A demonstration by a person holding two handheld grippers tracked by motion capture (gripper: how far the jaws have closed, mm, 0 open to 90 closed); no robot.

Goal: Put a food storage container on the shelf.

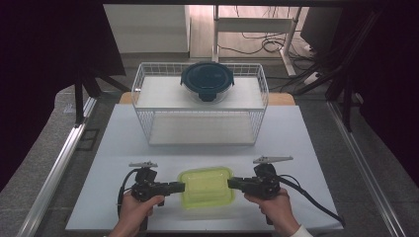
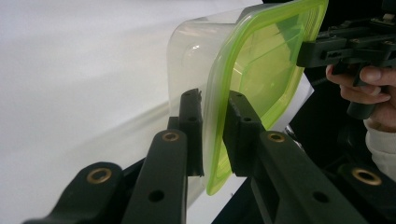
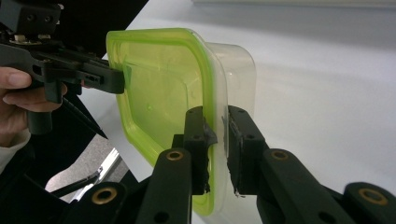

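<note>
While both grippers clamp it from opposite ends, the box (image 1: 206,186), a clear tub with a lime-green lid, sits in the lower middle of the high view, over the near part of the white table (image 1: 123,133). At its left end the left gripper (image 1: 182,186) bites the rim, and at its right end the right gripper (image 1: 231,183) does the same; each is carried by a hand, the left hand (image 1: 136,210) at the bottom left of centre and the right hand (image 1: 274,205) at the bottom right of centre. Seen in the left gripper view, the left gripper (image 2: 214,128) has one jaw on the clear wall and the other on the lid face, with the green edge pinched between them, and the box (image 2: 261,70) runs toward the upper right, where the other gripper meets its far edge. Seen in the right gripper view, the right gripper (image 3: 215,140) is clenched on the rim likewise, with the box (image 3: 159,88) stretching to the upper left of the frame. Whether the box rests on the table or hangs just above it cannot be told. Farther back, in the upper middle of the high view, a white wire rack (image 1: 148,128) stands on the table, and a round bowl (image 1: 206,81) with a dark blue lid sits on its top shelf.
</note>
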